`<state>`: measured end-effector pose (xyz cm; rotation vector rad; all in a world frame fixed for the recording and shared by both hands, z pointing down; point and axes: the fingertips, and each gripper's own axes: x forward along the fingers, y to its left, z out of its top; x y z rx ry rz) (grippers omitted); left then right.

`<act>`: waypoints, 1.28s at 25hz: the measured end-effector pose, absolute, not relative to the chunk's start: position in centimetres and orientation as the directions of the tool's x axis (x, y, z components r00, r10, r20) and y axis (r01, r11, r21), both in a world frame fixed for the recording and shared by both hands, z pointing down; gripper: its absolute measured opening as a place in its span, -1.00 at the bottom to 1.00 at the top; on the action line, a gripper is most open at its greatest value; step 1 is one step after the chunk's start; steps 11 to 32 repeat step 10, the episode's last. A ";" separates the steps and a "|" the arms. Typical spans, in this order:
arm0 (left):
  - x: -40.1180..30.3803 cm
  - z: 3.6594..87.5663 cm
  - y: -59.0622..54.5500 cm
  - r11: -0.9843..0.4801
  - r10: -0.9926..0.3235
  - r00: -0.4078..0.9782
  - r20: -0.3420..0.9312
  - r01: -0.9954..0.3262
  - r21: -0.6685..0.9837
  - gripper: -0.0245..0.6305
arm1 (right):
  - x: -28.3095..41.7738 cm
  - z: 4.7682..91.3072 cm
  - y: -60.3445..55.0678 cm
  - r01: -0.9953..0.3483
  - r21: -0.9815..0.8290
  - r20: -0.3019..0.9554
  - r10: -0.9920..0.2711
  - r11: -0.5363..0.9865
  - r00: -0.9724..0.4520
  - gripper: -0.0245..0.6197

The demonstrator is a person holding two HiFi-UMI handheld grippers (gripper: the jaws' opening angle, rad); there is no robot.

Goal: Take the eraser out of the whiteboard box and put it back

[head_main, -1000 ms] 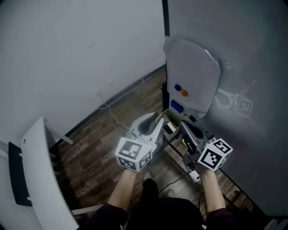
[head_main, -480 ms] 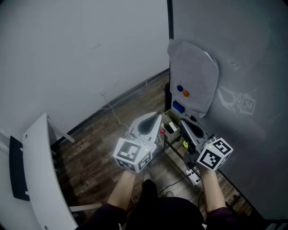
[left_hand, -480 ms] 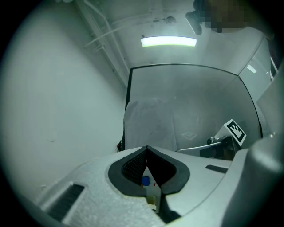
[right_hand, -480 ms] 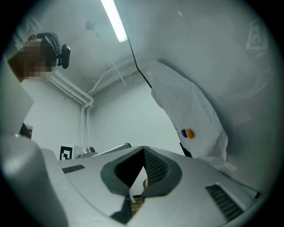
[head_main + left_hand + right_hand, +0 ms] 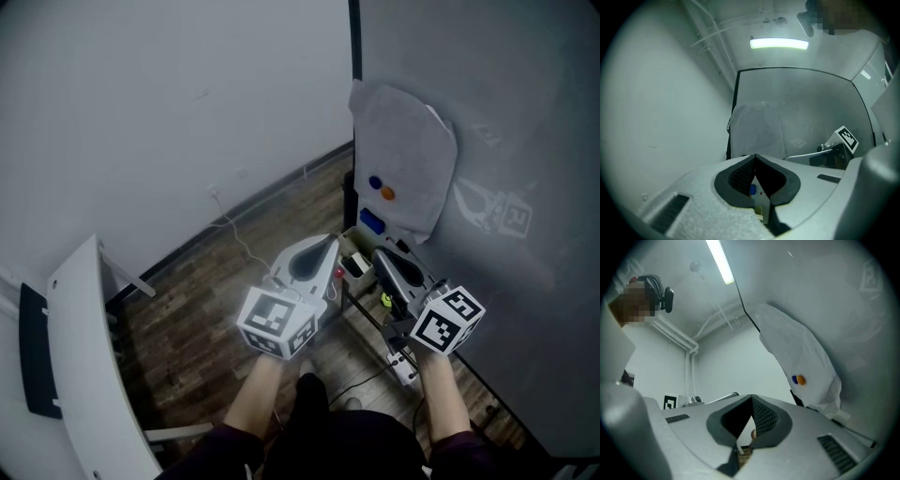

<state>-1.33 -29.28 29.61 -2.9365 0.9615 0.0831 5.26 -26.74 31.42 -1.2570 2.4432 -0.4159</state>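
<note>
In the head view, my left tool [image 5: 330, 249] and right tool [image 5: 381, 256] sit side by side over the brown wooden plank floor [image 5: 225, 281], both aimed at the foot of the grey whiteboard [image 5: 506, 122]. Each carries its white cube with black square markers near my wrists. A crumpled white sheet [image 5: 405, 159] hangs on the board, pinned by a round blue magnet [image 5: 374, 184] and a round orange magnet [image 5: 384, 194]. Just under the sheet is a small blue block [image 5: 369, 223], which I take for the eraser. It lies at the pale box [image 5: 352, 243] on the board's ledge, just past both tool tips and touched by neither. I cannot tell whether it is inside the box or resting on top of it.

In the left gripper view, the dark padded jaws meet at their tips, so this tool is closed, and I can make out nothing pinched between them. A speck of blue shows through the gap behind the tips. The sheet hangs straight ahead and the right tool is off to the side.

In the right gripper view, the jaws also meet at the tips, closed on nothing that I can see. The sheet and its two magnets are up to the right.
</note>
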 end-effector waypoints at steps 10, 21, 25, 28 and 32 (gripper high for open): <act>-1.6 30.1 -29.6 -0.805 -0.591 0.805 -0.057 -0.592 -0.021 -0.91 | 5.2 31.8 -27.0 -0.715 -0.424 -0.176 -0.825 0.556 -0.537 -0.91; -1.6 30.1 -29.6 -0.805 -0.591 0.805 -0.057 -0.592 -0.021 -0.91 | 5.2 31.8 -27.0 -0.715 -0.424 -0.176 -0.825 0.556 -0.537 -0.91; -1.6 30.1 -29.6 -0.805 -0.591 0.805 -0.057 -0.592 -0.021 -0.91 | 5.2 31.8 -27.0 -0.715 -0.424 -0.176 -0.825 0.556 -0.537 -0.91; -1.6 30.1 -29.6 -0.805 -0.591 0.805 -0.057 -0.592 -0.021 -0.91 | 5.2 31.8 -27.0 -0.715 -0.424 -0.176 -0.825 0.556 -0.537 -0.91; -1.6 30.1 -29.6 -0.805 -0.591 0.805 -0.057 -0.592 -0.021 -0.91 | 5.2 31.8 -27.0 -0.715 -0.424 -0.176 -0.825 0.556 -0.537 -0.91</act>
